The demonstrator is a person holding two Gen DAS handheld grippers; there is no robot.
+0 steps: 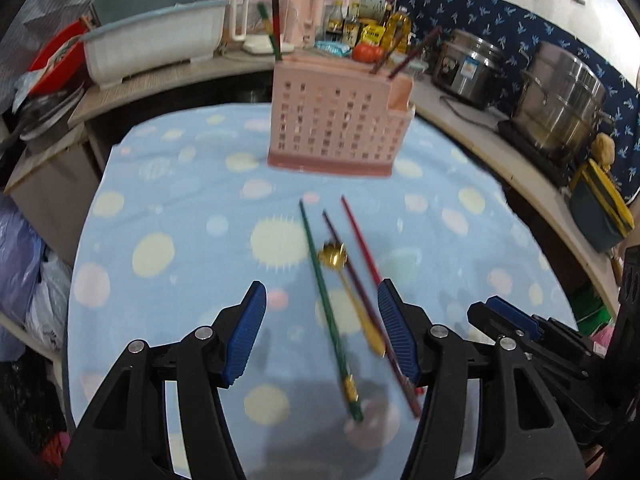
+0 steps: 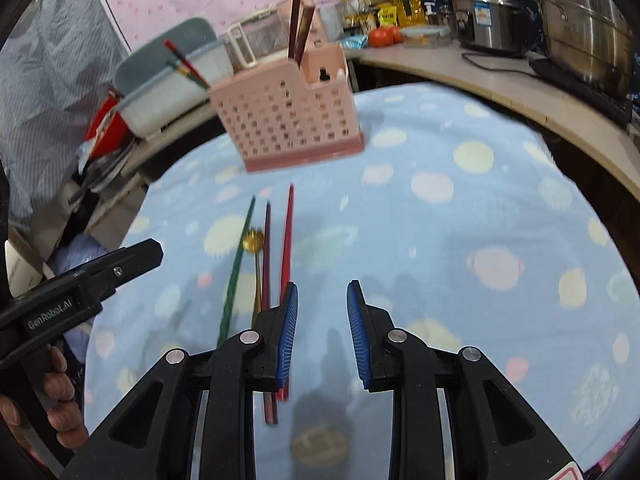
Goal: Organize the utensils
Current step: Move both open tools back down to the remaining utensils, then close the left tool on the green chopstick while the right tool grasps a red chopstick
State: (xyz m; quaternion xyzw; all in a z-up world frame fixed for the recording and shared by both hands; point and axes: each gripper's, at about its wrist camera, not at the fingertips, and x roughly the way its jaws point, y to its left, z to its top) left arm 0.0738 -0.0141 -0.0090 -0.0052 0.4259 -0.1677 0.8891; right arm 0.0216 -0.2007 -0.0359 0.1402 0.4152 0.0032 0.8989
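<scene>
Left tool: jaws apart, nothing gripped. It hangs above the near part of the desk, which is covered by a blue spotted cloth. Four loose utensils lie on the cloth, running from the near edge toward the far edge. In the left wrist view, the green chopstick and the gold spoon show in the gap between the jaws, without contact with either pad. The dark brown chopstick and the red chopstick pass under the right-hand pad.

Right tool: jaws apart, a narrower gap than the left tool's, empty, with only cloth showing between the pads. All four utensils lie to its left; the red chopstick is the nearest and passes beneath its left pad.

Pink slotted holder: stands upright on the cloth beyond the far tips of the loose utensils, toward the far edge. Chopsticks stand in compartments at both of its ends.
</scene>
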